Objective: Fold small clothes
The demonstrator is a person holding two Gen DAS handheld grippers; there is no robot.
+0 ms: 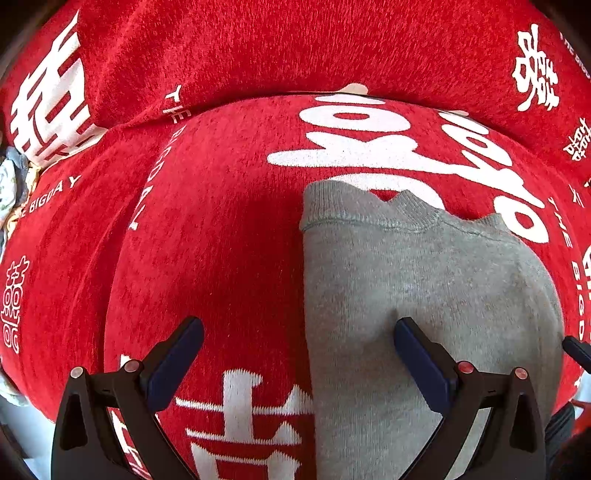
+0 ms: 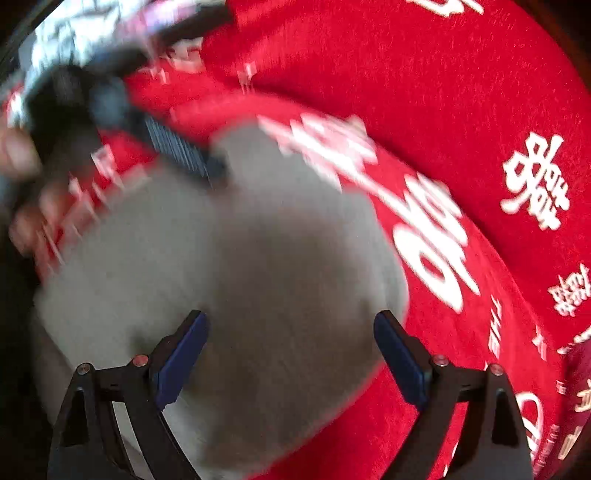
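A small grey knit garment lies folded on the red blanket, its ribbed hem at the far end. My left gripper is open and points steeply down over the garment's left edge. Its right finger is above the grey cloth and its left finger above the blanket. In the blurred right wrist view the grey garment fills the middle. My right gripper hangs open over the garment's near part with nothing pressed between its pads. The left gripper's ribbed pad shows at the garment's far left corner.
The red blanket carries large white characters and lettering, and a raised fold runs across its far side. A patterned cloth lies at the left edge. A person's hand and a black-and-white fabric sit at the upper left.
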